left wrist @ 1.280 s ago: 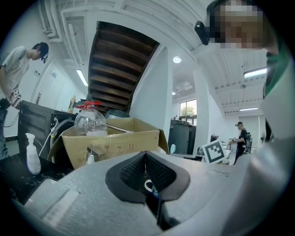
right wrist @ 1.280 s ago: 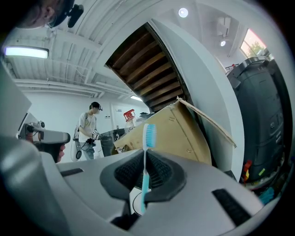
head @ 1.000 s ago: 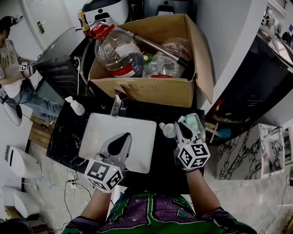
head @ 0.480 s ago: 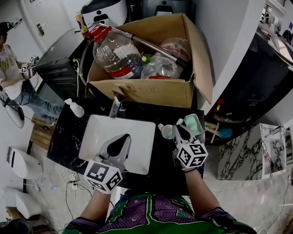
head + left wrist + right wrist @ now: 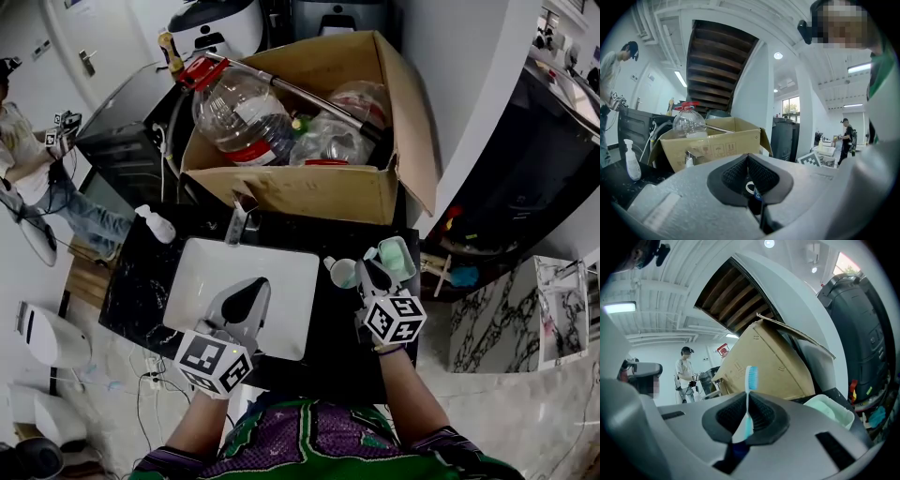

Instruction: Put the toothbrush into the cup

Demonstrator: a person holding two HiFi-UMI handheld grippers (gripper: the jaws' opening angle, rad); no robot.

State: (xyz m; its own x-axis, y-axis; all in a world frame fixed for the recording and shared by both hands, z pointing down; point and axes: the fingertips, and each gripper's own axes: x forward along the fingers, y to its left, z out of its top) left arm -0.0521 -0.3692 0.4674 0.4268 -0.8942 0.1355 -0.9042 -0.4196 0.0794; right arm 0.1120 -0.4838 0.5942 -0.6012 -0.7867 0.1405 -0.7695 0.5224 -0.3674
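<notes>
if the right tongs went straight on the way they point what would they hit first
Probably the cardboard box wall; the right tongs, shut on the toothbrush, aim at it. The cup sits low to their right, just off that line, though depth is unclear.

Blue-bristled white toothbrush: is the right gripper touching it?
Touching. Right gripper view shows the right gripper shut on the blue-bristled white toothbrush, around its handle.

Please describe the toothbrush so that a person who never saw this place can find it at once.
Start at the white sink in the black counter; just right of it is the right gripper. The toothbrush is clamped between its jaws, bristles outward. Its blue bristles and thin handle set it apart from the pale green cup beside it.
</notes>
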